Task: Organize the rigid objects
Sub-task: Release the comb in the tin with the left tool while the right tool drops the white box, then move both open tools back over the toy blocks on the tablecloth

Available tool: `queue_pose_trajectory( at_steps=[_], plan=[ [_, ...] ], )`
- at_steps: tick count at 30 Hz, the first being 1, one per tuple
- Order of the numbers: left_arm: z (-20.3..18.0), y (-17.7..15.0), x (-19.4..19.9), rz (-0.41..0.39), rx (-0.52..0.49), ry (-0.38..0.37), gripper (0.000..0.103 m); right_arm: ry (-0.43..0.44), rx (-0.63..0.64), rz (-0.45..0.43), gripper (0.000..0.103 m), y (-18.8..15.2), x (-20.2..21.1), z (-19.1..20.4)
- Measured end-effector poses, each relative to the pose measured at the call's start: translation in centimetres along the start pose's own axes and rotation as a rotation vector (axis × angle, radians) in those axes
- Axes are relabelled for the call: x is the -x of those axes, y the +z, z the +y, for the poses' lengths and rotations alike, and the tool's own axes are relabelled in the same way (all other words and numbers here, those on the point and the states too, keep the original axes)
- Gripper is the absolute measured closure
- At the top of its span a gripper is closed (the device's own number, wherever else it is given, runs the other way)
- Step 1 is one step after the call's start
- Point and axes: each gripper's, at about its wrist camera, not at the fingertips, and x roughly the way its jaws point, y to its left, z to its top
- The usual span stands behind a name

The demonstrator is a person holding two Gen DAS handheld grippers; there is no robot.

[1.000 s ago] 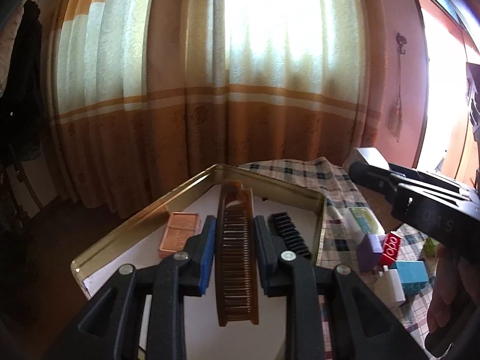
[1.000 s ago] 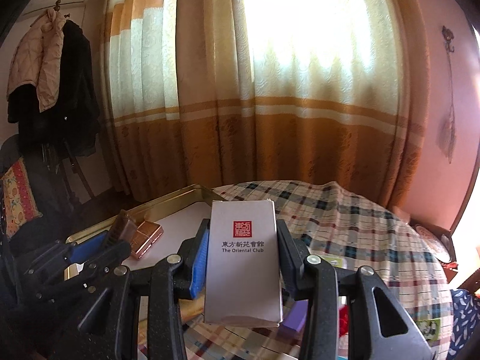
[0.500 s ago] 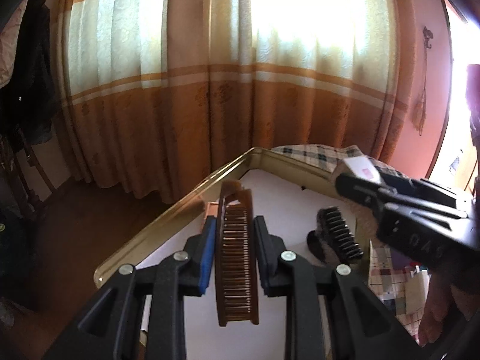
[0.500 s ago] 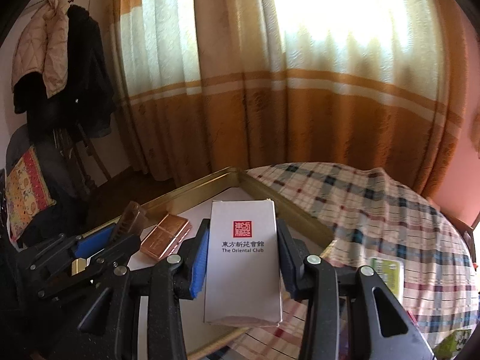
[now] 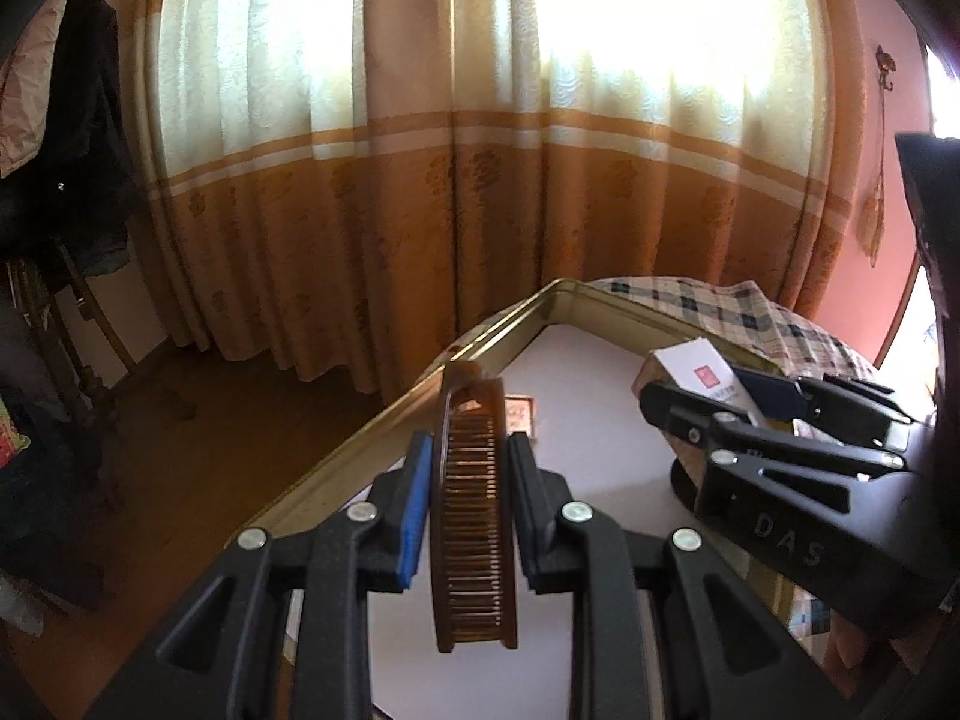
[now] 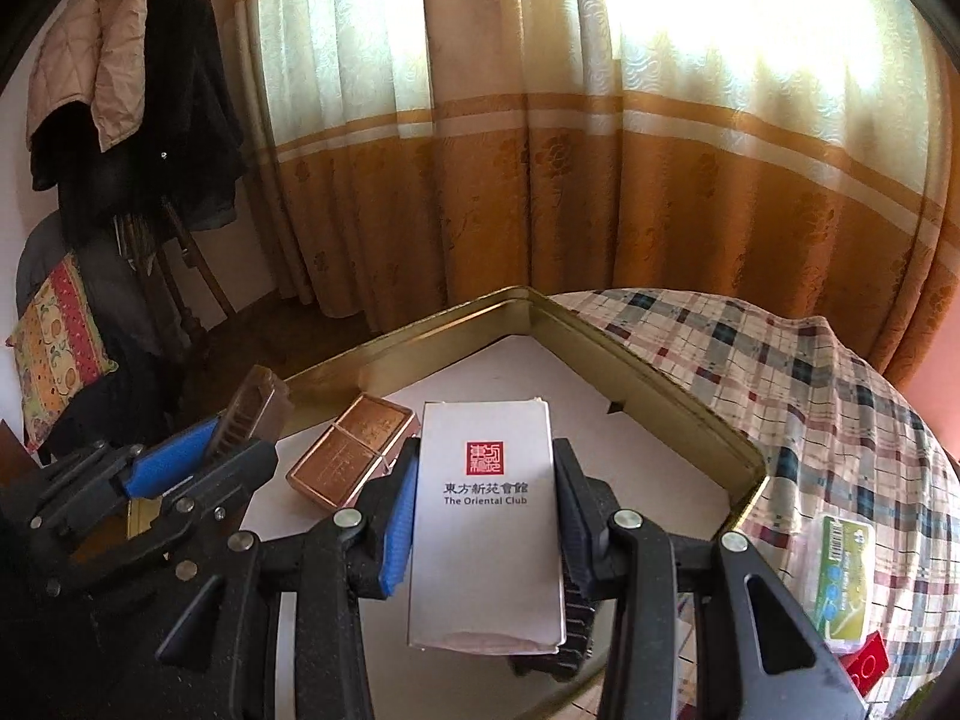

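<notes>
Gripping a brown comb (image 5: 474, 516) edge-on between its pads, the left claw (image 5: 469, 456) holds it above the white floor of a shallow gold tin tray (image 5: 336, 480), the comb's teeth running away from the camera toward the tray's far corner. A white box (image 6: 487, 531) printed with a red seal and "The Oriental Club" sits clamped in the right claw (image 6: 486, 498), also hanging over the tray, near its right-hand rim. Flat on the tray floor between the two claws lies a copper-coloured rectangular case (image 6: 353, 457), just beside the white box from the right wrist view. A dark ribbed object (image 6: 573, 624) shows under the box's lower right corner; what it is cannot be told. The tray rests on a worktop covered by a plaid cloth (image 6: 792, 372), where a green-and-white packet (image 6: 843, 576) lies well to the right. Orange-and-cream curtains (image 6: 540, 150) hang behind, and coats (image 6: 132, 90) hang at far left.
</notes>
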Motion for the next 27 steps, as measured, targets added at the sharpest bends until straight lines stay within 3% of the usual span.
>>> queue_pose_trajectory(
  at_steps=[3,5,6,7,9,11,16,18,23,27],
  plan=[
    [0.5,0.0,-0.1,0.002,0.010,0.020,0.080,0.040,-0.001,0.005,0.058,0.1,-0.3,0.4],
    [1.0,0.0,-0.1,0.001,0.032,0.044,0.078,0.039,0.002,0.007,0.047,0.1,-0.4,0.6],
    [1.3,0.0,0.0,0.001,0.044,0.056,0.073,0.034,-0.002,0.002,0.037,0.0,-0.4,0.6],
    [1.6,-0.1,0.1,0.001,0.052,0.060,0.069,0.033,-0.010,-0.003,0.035,0.0,-0.3,0.5],
    [2.1,-0.1,0.3,-0.007,0.073,0.074,0.047,0.038,-0.028,-0.005,0.035,-0.1,0.0,0.2],
    [2.5,-0.1,0.7,-0.024,0.097,0.077,0.035,0.034,-0.047,-0.015,0.035,-0.3,0.7,-0.3],
    [2.0,0.1,2.3,-0.064,0.108,0.038,0.032,0.017,-0.084,-0.028,0.034,-1.7,3.8,-1.4],
    [1.3,0.0,3.4,-0.086,0.106,0.014,0.024,0.008,-0.112,-0.031,0.034,-2.9,5.4,-2.4],
    [-1.6,-0.4,5.5,-0.112,0.063,-0.059,0.023,-0.040,-0.152,-0.030,0.033,-5.7,8.9,-4.9],
    [-4.7,-1.0,7.0,-0.121,0.012,-0.128,0.011,-0.082,-0.207,-0.028,0.032,-8.1,11.3,-7.7]
  ],
)
